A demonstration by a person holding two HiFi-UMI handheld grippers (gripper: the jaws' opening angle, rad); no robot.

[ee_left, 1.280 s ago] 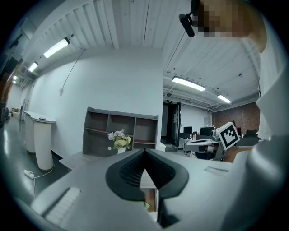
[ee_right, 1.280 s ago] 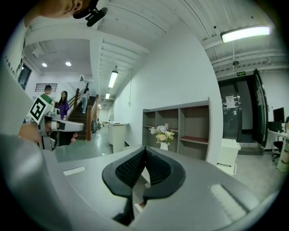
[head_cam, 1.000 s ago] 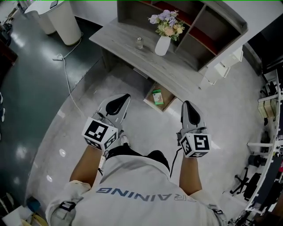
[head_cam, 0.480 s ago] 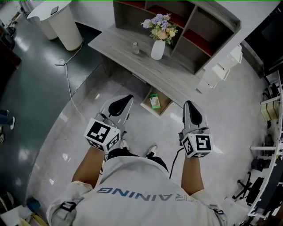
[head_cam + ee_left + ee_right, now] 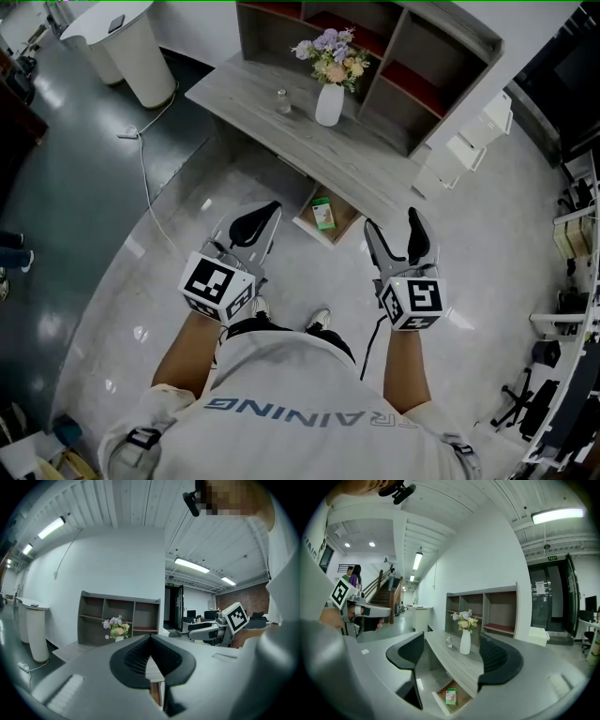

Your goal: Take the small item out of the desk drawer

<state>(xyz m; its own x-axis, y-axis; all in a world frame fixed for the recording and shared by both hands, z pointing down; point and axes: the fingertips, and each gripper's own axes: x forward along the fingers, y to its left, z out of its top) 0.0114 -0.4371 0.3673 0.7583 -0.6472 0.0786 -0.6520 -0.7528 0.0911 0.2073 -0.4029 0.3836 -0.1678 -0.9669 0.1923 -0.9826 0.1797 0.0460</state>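
The grey desk [image 5: 281,122] has its drawer [image 5: 307,223] pulled out under the front edge. A small green box [image 5: 322,214] lies inside it. In the right gripper view the drawer [image 5: 438,702] and the green box [image 5: 450,697] show low between the jaws, some way off. My right gripper [image 5: 394,225] hovers right of the drawer, short of the desk; its jaws are opening and nothing is between them [image 5: 451,644]. My left gripper [image 5: 265,212] is shut and empty, left of the drawer. Its closed pads [image 5: 150,641] hide most of the desk.
A white vase of flowers [image 5: 329,101] and a small glass jar [image 5: 282,100] stand on the desk in front of a shelf unit [image 5: 412,56]. A cable [image 5: 145,178] trails on the floor at left, near white round stands [image 5: 141,52]. A white step stool [image 5: 464,145] stands at right.
The right gripper's jaws have gone from shut to spread apart. The desk and drawer have shifted slightly in the head view as the person moved. The left gripper stays shut.
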